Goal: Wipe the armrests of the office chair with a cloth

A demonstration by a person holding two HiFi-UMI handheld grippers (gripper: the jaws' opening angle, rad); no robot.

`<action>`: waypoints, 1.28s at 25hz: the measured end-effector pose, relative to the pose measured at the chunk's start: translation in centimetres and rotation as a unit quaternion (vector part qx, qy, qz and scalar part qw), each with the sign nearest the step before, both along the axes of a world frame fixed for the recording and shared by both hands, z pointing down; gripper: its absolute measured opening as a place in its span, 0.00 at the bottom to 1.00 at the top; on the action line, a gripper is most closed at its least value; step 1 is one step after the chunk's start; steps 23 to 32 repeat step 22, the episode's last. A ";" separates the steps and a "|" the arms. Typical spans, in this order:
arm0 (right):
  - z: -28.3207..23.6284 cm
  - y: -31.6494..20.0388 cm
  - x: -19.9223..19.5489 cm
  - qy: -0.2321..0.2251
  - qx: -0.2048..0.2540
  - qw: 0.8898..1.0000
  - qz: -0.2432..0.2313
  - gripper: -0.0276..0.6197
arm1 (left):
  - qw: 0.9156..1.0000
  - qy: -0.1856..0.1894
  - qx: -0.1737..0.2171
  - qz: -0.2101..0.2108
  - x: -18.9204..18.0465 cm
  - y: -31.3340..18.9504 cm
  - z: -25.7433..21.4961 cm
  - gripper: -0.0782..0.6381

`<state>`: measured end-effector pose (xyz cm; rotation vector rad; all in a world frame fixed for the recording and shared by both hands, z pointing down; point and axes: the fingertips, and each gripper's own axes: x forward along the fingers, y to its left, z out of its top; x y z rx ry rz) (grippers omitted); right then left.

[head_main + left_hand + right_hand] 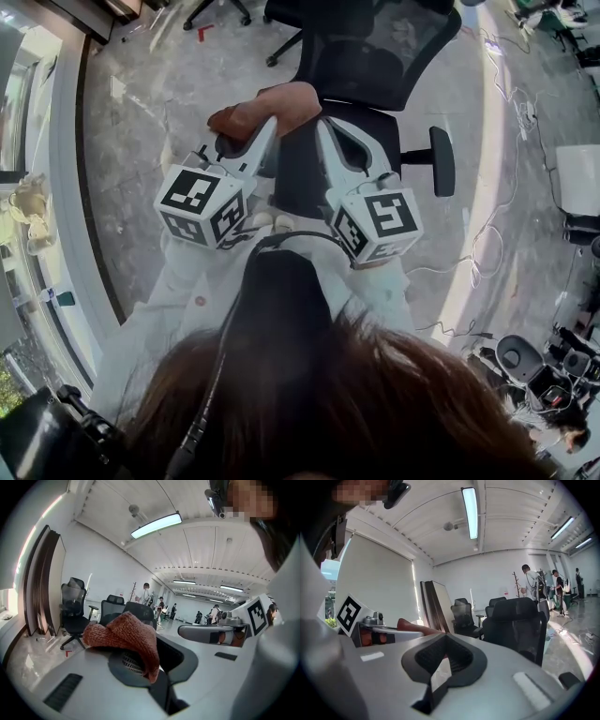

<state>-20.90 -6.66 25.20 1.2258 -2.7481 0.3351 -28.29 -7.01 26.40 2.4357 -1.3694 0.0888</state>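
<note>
The left hand-held gripper [140, 654] is closed on a reddish-brown cloth [124, 637]; the cloth bunches over the dark pads and covers the tips, so only the slot below it shows; behind it is open room. The right hand-held gripper [445, 656] is empty, its jaws drawn in with the tips meeting and a thin slit behind them. In the head view both point at the office chair [375, 56], side by side and apart; the cloth [267, 108] lies in front of the seat edge, and I cannot tell whether it touches the chair; one armrest [442, 161] stands clear at the right, the other is lost behind the left hand-held gripper [267, 127]; dark hair [328, 403] fills the bottom; the grey floor [141, 112] surrounds the chair.
</note>
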 end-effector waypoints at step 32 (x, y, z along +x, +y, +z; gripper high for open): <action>-0.1 1.8 0.4 0.000 0.000 1.000 -0.006 0.04 | 1.000 -0.013 -0.006 -0.001 0.2 1.5 0.4 0.15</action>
